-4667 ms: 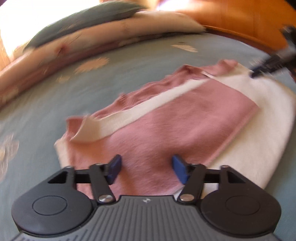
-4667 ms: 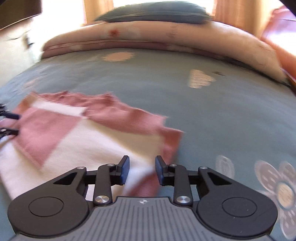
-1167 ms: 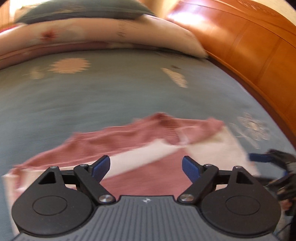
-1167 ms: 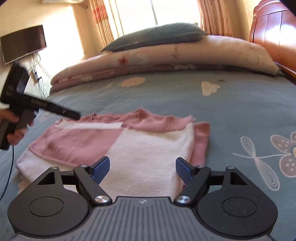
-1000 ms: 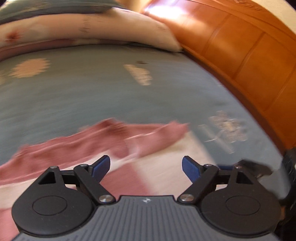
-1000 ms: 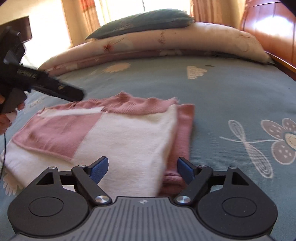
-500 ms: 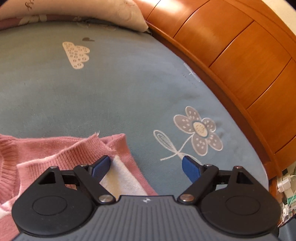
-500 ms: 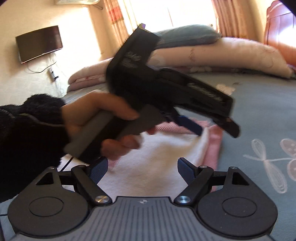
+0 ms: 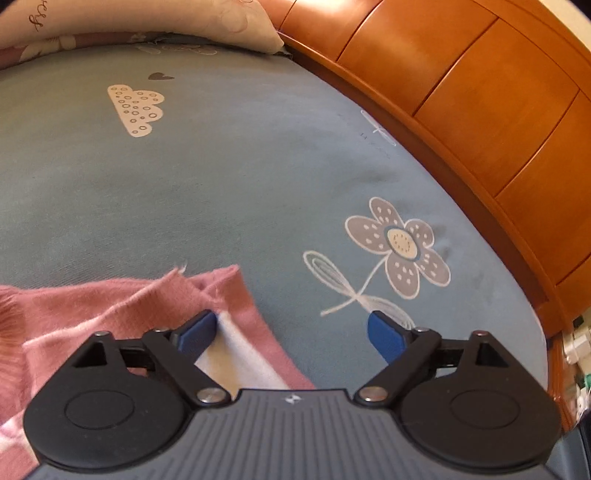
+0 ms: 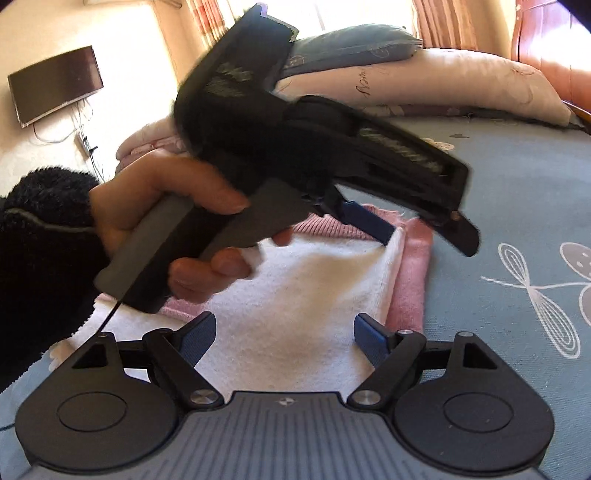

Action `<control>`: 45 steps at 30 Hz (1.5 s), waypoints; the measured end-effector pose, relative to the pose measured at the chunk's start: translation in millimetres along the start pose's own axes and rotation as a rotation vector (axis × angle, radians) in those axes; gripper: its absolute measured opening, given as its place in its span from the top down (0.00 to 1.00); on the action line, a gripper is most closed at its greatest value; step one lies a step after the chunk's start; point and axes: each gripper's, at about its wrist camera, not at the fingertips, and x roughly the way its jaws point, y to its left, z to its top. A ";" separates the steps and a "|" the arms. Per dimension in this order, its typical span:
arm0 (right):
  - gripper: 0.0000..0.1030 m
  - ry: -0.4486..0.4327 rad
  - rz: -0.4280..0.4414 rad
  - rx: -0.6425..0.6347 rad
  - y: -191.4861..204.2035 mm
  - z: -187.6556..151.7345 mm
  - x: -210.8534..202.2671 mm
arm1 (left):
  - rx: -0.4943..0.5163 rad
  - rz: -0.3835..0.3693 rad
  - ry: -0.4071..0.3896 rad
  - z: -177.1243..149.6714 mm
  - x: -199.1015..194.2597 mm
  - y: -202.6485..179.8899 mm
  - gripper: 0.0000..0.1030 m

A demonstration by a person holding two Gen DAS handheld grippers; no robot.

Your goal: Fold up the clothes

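Left wrist view: the left tool (image 9: 291, 330) points down at a blue-grey bed sheet (image 9: 229, 177), its two blue pads spread wide; its jaws have just been opening further. One pad sits at the far right corner of a folded pink and white sweater (image 9: 122, 314), and that corner's pink edge reaches into the gap between the pads; the other pad is over bare sheet, pinching nothing. A printed flower (image 9: 400, 245) lies on the sheet just beyond the right pad, and a printed cloud (image 9: 136, 109) farther off. A wooden headboard (image 9: 480, 110) curves along the right side, with a pale pillow (image 9: 147, 18) at the top.

Right wrist view: the right tool (image 10: 284, 341) hovers over the near edge of the sweater (image 10: 306, 302), pads spread apart and gripping nothing. The sweater lies folded flat on the bed, white on top with pink showing along its right and far edges. Above it, a hand (image 10: 166, 221) in a dark fuzzy sleeve (image 10: 40, 266) holds the left tool (image 10: 421, 236), whose tips reach down to the sweater's far right corner. Pillows (image 10: 443, 81) are stacked beyond, and a dark screen (image 10: 55, 83) hangs on the left wall.
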 end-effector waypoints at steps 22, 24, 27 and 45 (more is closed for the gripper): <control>0.17 -0.037 -0.030 0.002 3.6 2.1 -14.0 | -0.014 0.142 -0.059 9.3 -43.6 8.2 0.10; 0.17 -0.043 -0.039 0.016 3.4 2.9 -16.9 | -0.003 0.139 -0.062 8.8 -56.0 4.3 0.10; 0.17 -0.054 -0.044 0.028 8.1 5.3 -16.1 | -0.017 0.147 -0.063 4.9 -58.7 6.7 0.10; 0.17 -0.068 -0.066 0.021 7.0 9.8 -24.7 | 0.009 0.326 -0.110 -11.4 -128.6 11.4 0.10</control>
